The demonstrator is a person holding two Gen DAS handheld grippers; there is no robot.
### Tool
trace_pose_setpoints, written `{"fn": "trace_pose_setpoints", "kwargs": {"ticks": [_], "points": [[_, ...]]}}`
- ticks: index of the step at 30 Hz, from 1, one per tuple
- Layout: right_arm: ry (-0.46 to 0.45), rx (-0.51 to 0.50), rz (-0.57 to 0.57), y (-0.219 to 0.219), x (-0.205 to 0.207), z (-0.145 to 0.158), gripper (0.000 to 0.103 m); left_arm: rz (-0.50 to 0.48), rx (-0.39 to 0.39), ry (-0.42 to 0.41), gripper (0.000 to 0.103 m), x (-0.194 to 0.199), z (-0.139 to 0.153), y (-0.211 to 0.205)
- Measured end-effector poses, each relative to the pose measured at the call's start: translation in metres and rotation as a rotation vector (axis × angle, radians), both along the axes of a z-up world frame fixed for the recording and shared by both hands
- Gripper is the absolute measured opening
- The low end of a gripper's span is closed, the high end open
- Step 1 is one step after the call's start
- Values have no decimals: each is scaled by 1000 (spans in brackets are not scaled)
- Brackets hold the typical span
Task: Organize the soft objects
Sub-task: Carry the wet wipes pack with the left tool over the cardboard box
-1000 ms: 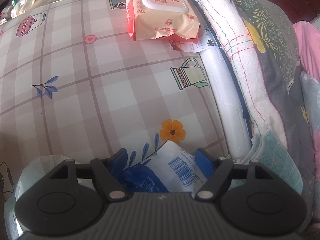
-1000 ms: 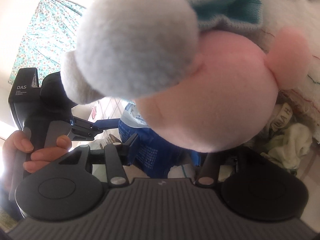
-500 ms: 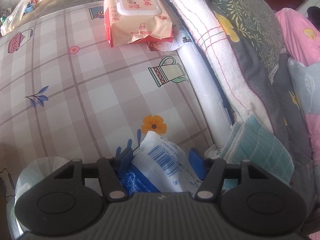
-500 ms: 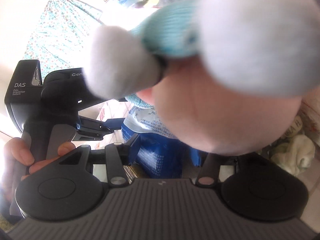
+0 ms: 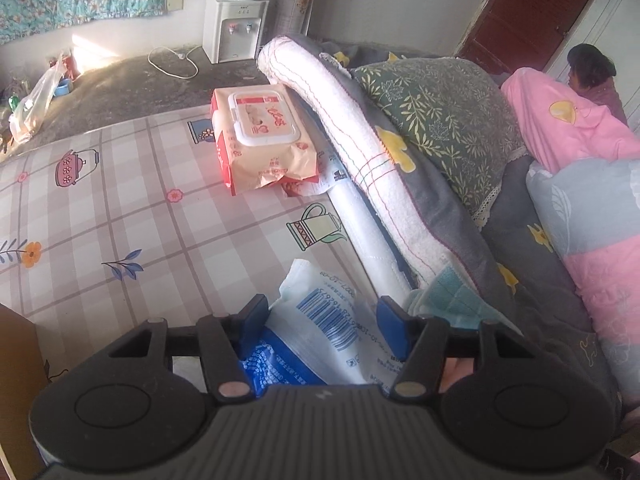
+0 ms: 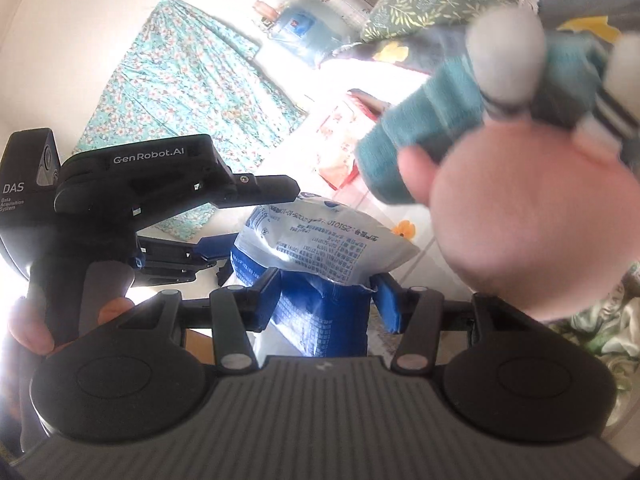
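Blue-white packet (image 5: 320,332) clamped by left hand-held gripper (image 5: 324,314) – plush toy (image 6: 532,216) (blurred) blocks right hand-held gripper's (image 6: 326,300) view; grip unclear.

White water dispenser (image 5: 235,27), white cord (image 5: 173,65), brown door (image 5: 532,12).

Open room: the checked mat (image 5: 120,208) is bare across the left and middle of the left wrist view.
Block at the top: a wipes pack (image 5: 260,140) lies on the mat, upper middle.
Wall on the right: rolled white blanket (image 5: 352,152) and piled bedding (image 5: 460,128) run down the right side.
Right wrist view: a pink plush toy (image 6: 532,232) fills the right half.
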State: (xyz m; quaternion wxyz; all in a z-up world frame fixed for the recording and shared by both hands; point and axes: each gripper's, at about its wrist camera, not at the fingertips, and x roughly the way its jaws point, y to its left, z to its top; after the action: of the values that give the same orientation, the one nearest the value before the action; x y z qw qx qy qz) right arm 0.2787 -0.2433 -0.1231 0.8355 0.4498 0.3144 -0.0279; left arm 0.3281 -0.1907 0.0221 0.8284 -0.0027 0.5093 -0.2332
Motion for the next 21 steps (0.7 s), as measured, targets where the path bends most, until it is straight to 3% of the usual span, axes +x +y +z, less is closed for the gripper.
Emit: {"fn": "trace_pose_setpoints", "kwargs": {"ticks": [5,9,21], "points": [[-70,-74,6,-8,-14,33,50,-3,-63,-60,60,-11,27,9],[-115,-132,8,-66,-85,81,50,-7,-112,-90,60,-22,43,15],[-200,-232,46,-51,-130,142,50,9,-209,-112,59,-65,74,49]]}}
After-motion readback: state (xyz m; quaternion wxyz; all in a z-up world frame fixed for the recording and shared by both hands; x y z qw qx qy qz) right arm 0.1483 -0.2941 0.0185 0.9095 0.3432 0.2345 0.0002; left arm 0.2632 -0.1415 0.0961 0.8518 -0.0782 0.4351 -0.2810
